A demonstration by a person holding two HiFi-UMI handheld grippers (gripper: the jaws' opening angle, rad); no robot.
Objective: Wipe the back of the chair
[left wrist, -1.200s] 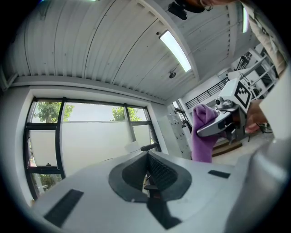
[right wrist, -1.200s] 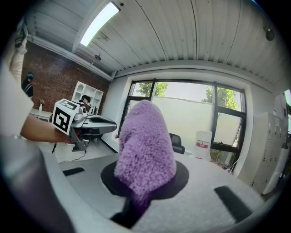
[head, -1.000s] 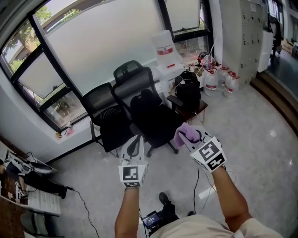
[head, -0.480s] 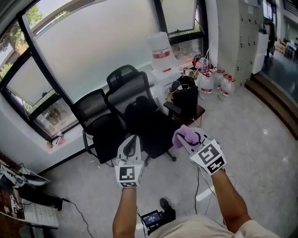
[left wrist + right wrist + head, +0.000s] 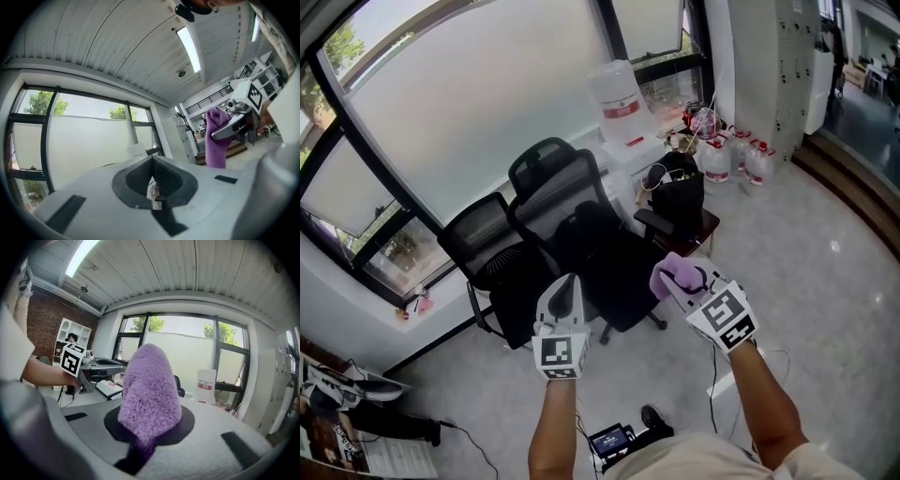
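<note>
Shows left gripper (image 5: 566, 292) and right gripper (image 5: 689, 281) raised side by side, marker cubes facing the head camera. Places left jaws pressed together with nothing between them, and right jaws clamped on a purple cloth (image 5: 150, 394), fluffy end standing up past the tips. Locates chair (image 5: 609, 258) on the floor ahead of both grippers, black, mesh back (image 5: 555, 192) on the window (image 5: 469, 84) side, touched by neither gripper. Includes a second chair (image 5: 492, 234) just left of it, a black bag (image 5: 680, 195) just right, and a water jug (image 5: 619, 89) near the glass.
</note>
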